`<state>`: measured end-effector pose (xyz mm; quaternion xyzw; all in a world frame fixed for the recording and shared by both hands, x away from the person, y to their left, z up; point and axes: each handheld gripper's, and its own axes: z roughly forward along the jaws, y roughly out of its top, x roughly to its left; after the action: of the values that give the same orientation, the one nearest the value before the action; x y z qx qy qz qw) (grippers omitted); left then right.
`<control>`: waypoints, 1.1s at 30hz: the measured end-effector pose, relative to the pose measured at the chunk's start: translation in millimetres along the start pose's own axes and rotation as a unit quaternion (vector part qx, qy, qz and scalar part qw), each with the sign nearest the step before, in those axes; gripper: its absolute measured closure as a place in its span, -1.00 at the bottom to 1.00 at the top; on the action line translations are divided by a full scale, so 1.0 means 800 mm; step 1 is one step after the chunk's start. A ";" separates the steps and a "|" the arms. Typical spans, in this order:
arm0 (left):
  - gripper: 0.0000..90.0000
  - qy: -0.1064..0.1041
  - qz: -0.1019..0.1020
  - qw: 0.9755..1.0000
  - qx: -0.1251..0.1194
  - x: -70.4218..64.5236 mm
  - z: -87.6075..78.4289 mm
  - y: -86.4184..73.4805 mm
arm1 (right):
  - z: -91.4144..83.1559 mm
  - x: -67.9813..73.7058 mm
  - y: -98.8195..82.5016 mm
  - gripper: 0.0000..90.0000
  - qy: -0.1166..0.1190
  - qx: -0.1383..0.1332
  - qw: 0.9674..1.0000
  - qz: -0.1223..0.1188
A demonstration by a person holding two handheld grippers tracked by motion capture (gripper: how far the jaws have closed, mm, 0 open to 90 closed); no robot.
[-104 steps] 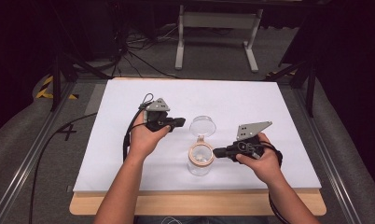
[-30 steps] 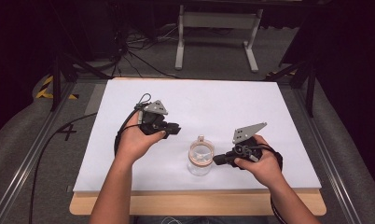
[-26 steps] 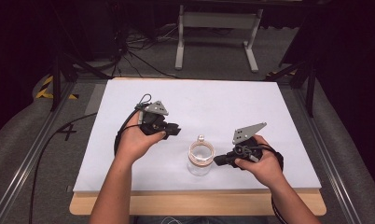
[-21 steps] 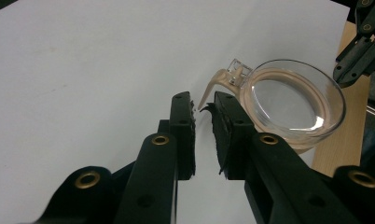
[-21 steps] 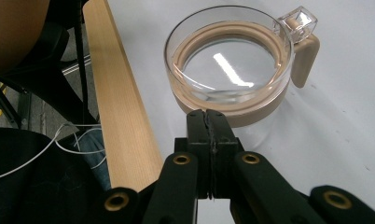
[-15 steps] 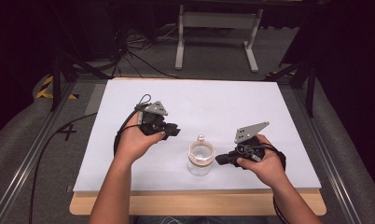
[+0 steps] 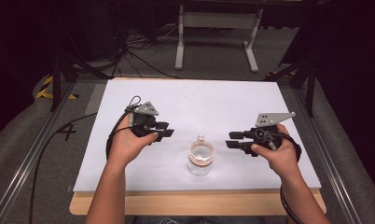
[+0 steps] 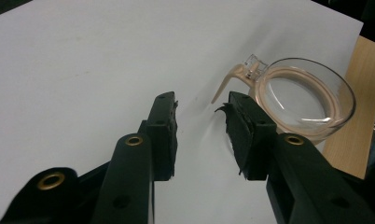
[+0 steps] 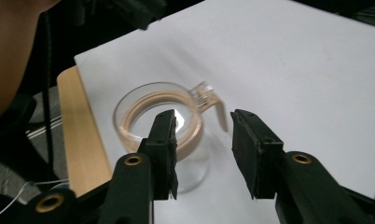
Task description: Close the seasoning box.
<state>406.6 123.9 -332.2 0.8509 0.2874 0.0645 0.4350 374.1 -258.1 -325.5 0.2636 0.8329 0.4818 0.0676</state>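
**Two grippers beside a closed glass jar**

Both forearms come in from the near edge of the table, and each hand is wrapped around its tool. The glass jar stands upright near the front edge of the white surface, between the two tools, with its lid on and the clasp at the far side. The right gripper points left toward the jar, jaws spread, touching nothing. A little farther back, the left gripper points right, jaws also spread and empty.
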 end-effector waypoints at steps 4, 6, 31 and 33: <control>0.32 0.019 -0.005 1.000 0.002 0.005 -0.006 -0.006 | -0.010 -0.014 -0.002 0.26 -0.022 -0.009 1.000 0.008; 0.30 0.026 -0.006 1.000 0.006 0.010 -0.006 -0.008 | -0.016 -0.024 -0.005 0.21 -0.036 -0.011 0.999 0.013; 0.02 0.059 -0.043 0.996 0.049 0.058 0.025 -0.042 | -0.015 -0.132 -0.087 0.02 -0.142 0.050 0.985 0.080; 0.00 0.058 -0.046 0.996 0.053 0.062 0.028 -0.046 | -0.011 -0.137 -0.094 0.01 -0.143 0.055 0.985 0.083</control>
<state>439.9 151.8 -381.4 0.8534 0.3536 0.0786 0.3748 436.4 -350.1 -399.8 0.4018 0.8150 0.3965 0.1310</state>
